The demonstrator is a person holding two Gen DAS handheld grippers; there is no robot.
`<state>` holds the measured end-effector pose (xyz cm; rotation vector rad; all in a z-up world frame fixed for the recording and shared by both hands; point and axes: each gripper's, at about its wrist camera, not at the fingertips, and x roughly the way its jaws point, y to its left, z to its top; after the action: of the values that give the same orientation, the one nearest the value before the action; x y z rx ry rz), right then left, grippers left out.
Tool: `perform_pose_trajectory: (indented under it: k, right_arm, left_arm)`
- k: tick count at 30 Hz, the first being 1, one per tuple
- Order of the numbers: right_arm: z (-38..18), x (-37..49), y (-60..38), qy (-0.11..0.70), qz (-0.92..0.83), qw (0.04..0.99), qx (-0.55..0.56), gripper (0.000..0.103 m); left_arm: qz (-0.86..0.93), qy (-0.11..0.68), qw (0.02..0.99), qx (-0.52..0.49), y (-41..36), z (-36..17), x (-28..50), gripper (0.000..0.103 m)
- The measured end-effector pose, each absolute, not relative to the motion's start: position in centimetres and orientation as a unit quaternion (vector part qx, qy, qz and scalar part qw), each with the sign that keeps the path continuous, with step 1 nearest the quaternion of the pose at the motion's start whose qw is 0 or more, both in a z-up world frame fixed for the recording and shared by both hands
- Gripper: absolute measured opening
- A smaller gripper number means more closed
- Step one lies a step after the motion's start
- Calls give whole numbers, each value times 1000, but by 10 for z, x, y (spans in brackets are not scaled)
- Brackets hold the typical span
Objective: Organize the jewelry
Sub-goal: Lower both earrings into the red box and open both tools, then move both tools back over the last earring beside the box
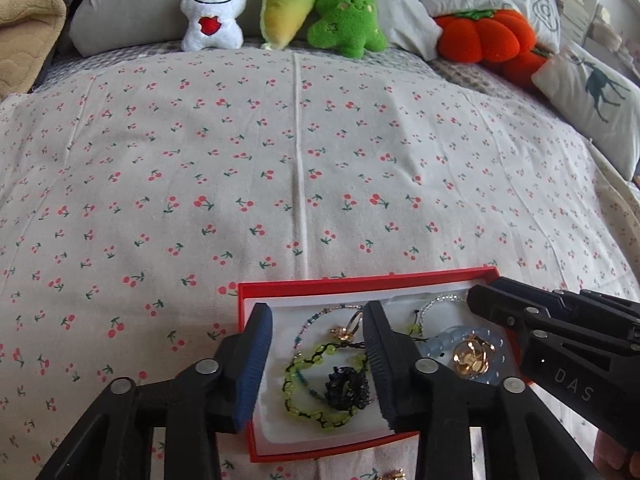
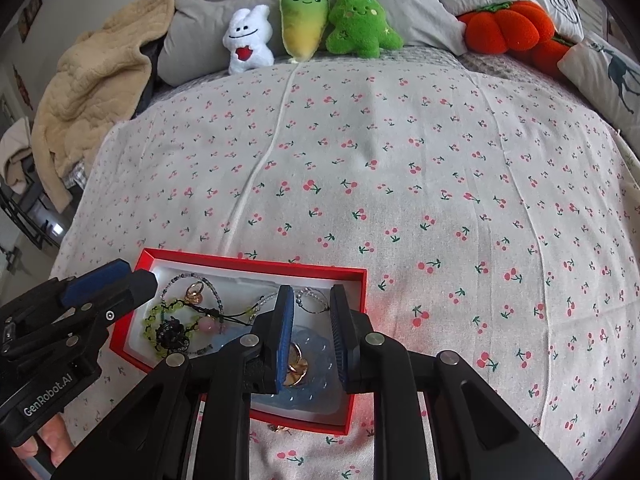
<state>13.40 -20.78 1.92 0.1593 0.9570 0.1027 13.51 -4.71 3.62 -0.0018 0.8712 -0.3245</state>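
Observation:
A red box [image 1: 360, 285] with a white lining lies on the cherry-print bedspread; it also shows in the right wrist view [image 2: 362, 300]. In it lie a green bead bracelet [image 1: 304, 392], a black flower piece [image 1: 347, 389], a gold ring [image 1: 352, 326], thin bead bracelets, a pale blue bead bracelet [image 1: 444, 340] and a gold ornament [image 1: 472, 356]. My left gripper [image 1: 316, 368] is open above the green bracelet and black piece, empty. My right gripper [image 2: 312, 336] is open over the blue bracelet [image 2: 316, 344] and gold ornament [image 2: 297, 362], holding nothing.
Plush toys [image 1: 280, 4] stand along grey pillows at the back. An orange pumpkin cushion [image 1: 488, 36] and a deer pillow [image 1: 596, 96] are at the right. A beige blanket [image 2: 92, 92] lies at the left. A small gold piece [image 1: 394, 474] lies outside the box.

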Motion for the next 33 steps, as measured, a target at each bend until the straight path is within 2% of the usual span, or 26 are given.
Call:
perform_pose_trajectory:
  k: [5,8,12,17,33]
  right_arm:
    - [25,128,-208,463,52,882,75,46]
    - [34,121,-211,459,54,884,77,47]
    - [45,109,-217,459,46,884,81,48]
    - [53,94,-225,463,30,881,89,59]
    - [49,49,-232,518,9,850,89,64]
  left_arm:
    - [-136,433,891,8,-37,40,130,61]
    - [-124,445,887,2,-32,42,124,71]
    - [-110,461,880,-6,-27,44,114,76]
    - [-102,477,873,-4,-28,47,100,84]
    - [-117,540,833,-5,-28,26,68,88]
